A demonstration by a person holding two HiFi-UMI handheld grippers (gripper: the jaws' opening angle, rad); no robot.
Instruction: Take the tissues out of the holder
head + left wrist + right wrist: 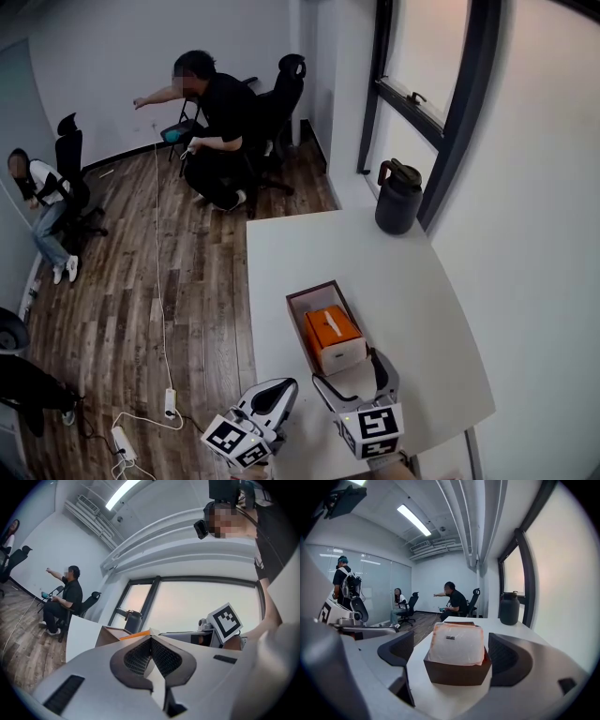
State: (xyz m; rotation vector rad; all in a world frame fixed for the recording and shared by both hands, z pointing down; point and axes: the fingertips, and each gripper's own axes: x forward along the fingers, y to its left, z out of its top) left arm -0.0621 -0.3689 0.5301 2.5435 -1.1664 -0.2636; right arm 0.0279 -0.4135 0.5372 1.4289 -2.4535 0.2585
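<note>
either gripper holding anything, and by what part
Nothing is held. The right gripper is open astride the tissue pack in its holder, not touching; the left gripper is shut, empty.

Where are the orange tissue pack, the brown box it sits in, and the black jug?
tissue pack (337, 330), head view, on its orange top.
brown box (457, 674), right gripper view, on its front wall.
black jug (398, 202), head view, on its round body.
</note>
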